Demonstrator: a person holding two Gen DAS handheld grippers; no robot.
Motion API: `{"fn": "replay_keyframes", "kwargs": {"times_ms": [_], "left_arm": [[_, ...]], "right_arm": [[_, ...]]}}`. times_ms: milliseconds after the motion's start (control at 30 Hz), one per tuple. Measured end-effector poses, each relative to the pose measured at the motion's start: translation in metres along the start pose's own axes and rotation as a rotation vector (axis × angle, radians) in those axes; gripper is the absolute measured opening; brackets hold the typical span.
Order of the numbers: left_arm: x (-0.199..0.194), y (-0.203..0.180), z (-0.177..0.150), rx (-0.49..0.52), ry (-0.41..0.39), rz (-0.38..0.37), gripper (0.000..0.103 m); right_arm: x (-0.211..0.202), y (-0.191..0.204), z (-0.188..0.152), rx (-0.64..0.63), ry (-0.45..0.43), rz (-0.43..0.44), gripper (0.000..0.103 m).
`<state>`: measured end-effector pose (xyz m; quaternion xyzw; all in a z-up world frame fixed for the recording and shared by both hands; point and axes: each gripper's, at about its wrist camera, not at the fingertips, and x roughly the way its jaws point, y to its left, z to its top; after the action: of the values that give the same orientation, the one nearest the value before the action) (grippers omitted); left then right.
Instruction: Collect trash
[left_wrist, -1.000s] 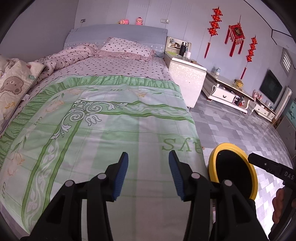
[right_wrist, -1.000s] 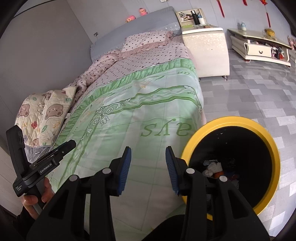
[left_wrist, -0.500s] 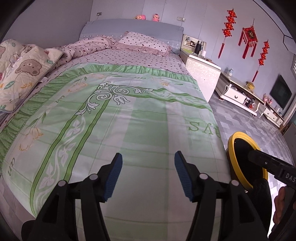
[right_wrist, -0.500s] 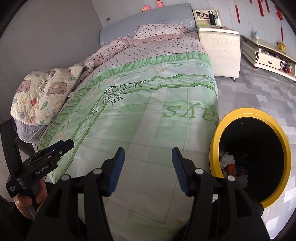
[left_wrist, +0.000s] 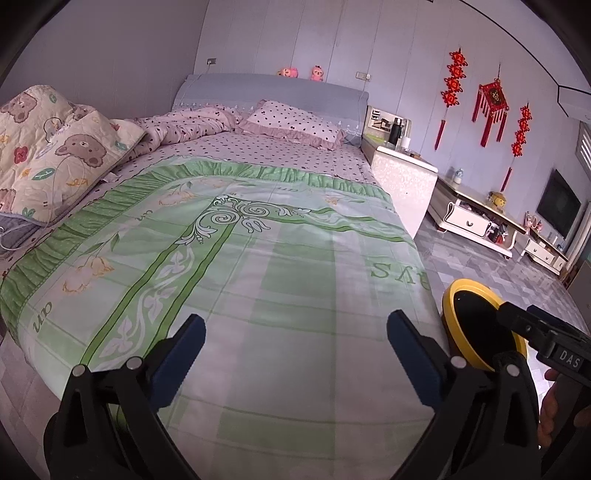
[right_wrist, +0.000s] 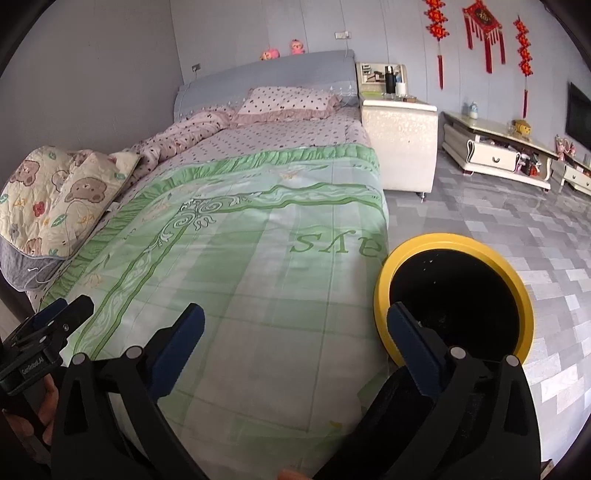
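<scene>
Both the left gripper (left_wrist: 295, 350) and right gripper (right_wrist: 295, 347) have just sprung wide, released and empty, above the bed (left_wrist: 280, 266); the trash bin (right_wrist: 454, 295) stands at four o'clock, no litter visible.

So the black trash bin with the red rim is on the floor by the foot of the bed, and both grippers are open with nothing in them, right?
Not quite: the rim of the trash bin is yellow, not red, as the right wrist view shows. The rest holds: it stands on the floor beside the foot of the bed, and the left gripper and right gripper are open and empty, their jaws having just been opening.
</scene>
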<state>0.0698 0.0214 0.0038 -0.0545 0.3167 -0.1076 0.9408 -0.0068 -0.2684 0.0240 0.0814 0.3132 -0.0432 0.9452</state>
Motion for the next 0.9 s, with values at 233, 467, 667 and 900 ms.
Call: {"fn": "replay_keyframes", "kwargs": {"times_ms": [233, 467, 667, 900], "left_arm": [[-0.024, -0.011, -0.007, 0.043, -0.077, 0.04, 0.095], [-0.035, -0.021, -0.018, 0.074, -0.128, 0.055, 0.095], [-0.04, -0.026, -0.022, 0.09, -0.159, 0.068, 0.095], [-0.042, -0.024, -0.022, 0.077, -0.174, 0.072, 0.095]], "right_arm": [[-0.016, 0.008, -0.013, -0.028, -0.101, -0.032, 0.095], [-0.027, 0.011, -0.031, -0.022, -0.164, -0.07, 0.095], [-0.029, 0.013, -0.04, -0.027, -0.184, -0.069, 0.095], [-0.019, 0.013, -0.045, -0.017, -0.154, -0.062, 0.095]]}}
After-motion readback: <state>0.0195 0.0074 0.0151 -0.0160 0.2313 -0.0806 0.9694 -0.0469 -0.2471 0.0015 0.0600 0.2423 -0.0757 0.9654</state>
